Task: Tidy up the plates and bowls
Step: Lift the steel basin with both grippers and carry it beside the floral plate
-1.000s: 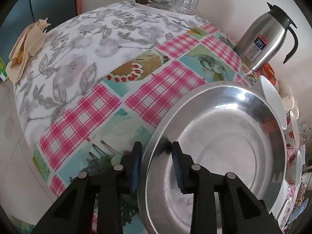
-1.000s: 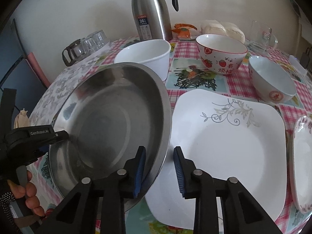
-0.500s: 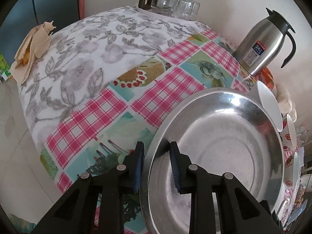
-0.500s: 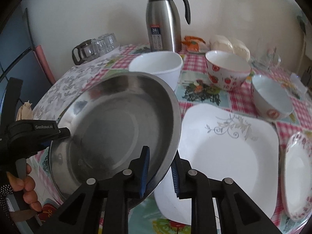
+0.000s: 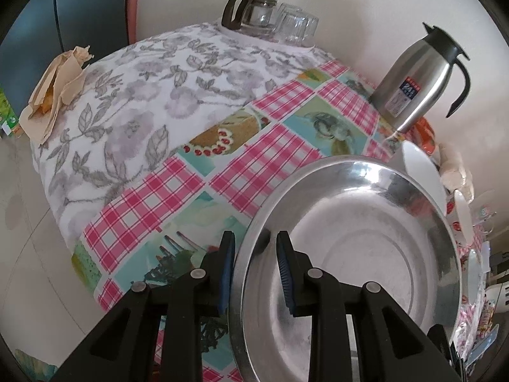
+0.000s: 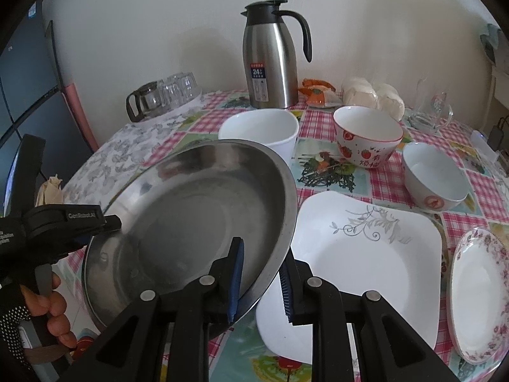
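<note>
A large steel basin [image 5: 359, 248] [image 6: 191, 219] hangs above the table, held by both grippers. My left gripper [image 5: 254, 270] is shut on its near rim; it also shows in the right wrist view [image 6: 108, 222] at the basin's left rim. My right gripper [image 6: 262, 278] is shut on the basin's right rim. Below and right lies a square white plate [image 6: 366, 254]. Behind stand a white square bowl [image 6: 259, 130], a strawberry bowl [image 6: 367, 137] and a small white bowl [image 6: 434, 175]. A floral plate [image 6: 480, 293] lies far right.
A steel thermos jug [image 6: 270, 63] [image 5: 413, 82] stands at the back. A glass pot and upturned glasses [image 6: 165, 95] [image 5: 270, 19] sit at the back left. Crumpled paper [image 5: 57, 86] lies at the table's left edge. A glass mug [image 6: 432, 108] and wrapped buns [image 6: 372, 98] are back right.
Both grippers have closed on the basin's rim and lifted it off the table, tilting it; both cameras have risen.
</note>
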Available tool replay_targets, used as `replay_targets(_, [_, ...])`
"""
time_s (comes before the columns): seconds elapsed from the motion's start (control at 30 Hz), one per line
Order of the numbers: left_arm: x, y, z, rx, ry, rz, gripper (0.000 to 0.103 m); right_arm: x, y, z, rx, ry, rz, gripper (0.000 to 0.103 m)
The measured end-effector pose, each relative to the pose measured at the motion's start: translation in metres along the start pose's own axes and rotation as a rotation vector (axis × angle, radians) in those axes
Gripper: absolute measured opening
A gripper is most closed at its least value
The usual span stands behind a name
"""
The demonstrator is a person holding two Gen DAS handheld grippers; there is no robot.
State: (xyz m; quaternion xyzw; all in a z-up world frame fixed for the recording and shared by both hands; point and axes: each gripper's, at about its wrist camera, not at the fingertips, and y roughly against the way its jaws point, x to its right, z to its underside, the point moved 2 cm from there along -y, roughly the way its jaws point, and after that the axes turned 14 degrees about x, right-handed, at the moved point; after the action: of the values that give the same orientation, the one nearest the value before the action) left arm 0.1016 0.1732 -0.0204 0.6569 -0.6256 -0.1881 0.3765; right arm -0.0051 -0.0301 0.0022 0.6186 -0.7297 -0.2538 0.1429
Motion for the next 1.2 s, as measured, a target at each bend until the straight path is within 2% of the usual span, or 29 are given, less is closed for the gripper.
replay_targets(0.33, [0.014, 0.037, -0.012, 0.124, 0.026, 0.084, 0.028, 0.002, 0.029, -0.019, 0.099, 0.033, 0.017, 0.023])
replay_targets(0.8, [0.058, 0.053, 0.008, 0.103, -0.012, 0.181, 0.028, 0.049, 0.049, -0.025, 0.115, 0.019, 0.077, 0.026])
replay_targets(1.07, [0.098, 0.07, 0.024, 0.109, -0.077, 0.248, 0.028, 0.09, 0.063, -0.026, 0.12, -0.034, 0.121, 0.027])
replay_targets(1.2, [0.111, 0.075, 0.032, 0.094, -0.078, 0.282, 0.028, 0.109, 0.071, -0.025, 0.124, -0.055, 0.14, 0.027])
